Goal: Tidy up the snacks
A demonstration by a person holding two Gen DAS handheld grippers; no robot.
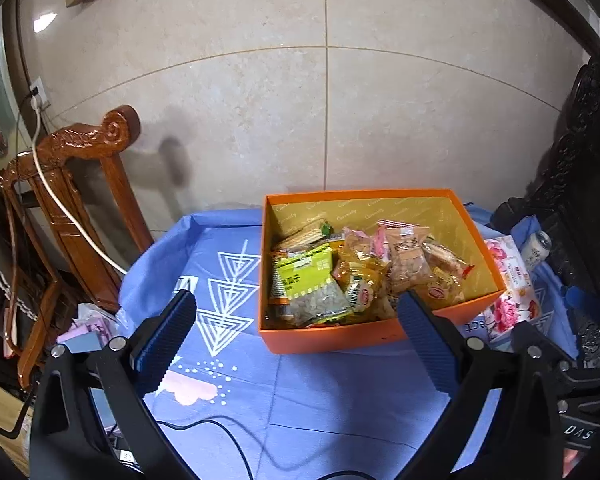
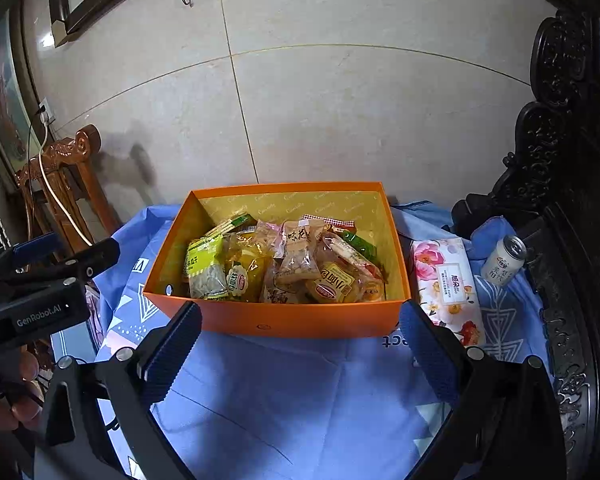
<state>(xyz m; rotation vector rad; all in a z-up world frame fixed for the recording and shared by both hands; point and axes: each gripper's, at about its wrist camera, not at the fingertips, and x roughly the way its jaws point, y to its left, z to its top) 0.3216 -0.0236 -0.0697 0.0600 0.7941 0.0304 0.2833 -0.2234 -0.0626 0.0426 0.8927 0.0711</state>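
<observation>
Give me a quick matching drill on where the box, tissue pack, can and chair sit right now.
Things:
1. orange box
2. floral tissue pack
3. white can
4. wooden chair

Places:
A. far right, beside the dark carved furniture
B. centre of the blue cloth, holding snacks
C. left, off the table
D. touching the box's right side

Pairs: 1-B, 2-D, 3-A, 4-C

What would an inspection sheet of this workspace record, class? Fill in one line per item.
Surface: blue cloth with white triangle prints, covering the table.
Job's things: orange box holding mixed snack packets.
Clutter: floral tissue pack and a small can, right of the box.
Grippers: left tool and right tool both open, holding nothing.
Cables: black cable across the cloth; white cable over the chair.
Surroundings: carved wooden chair, tiled wall.
</observation>
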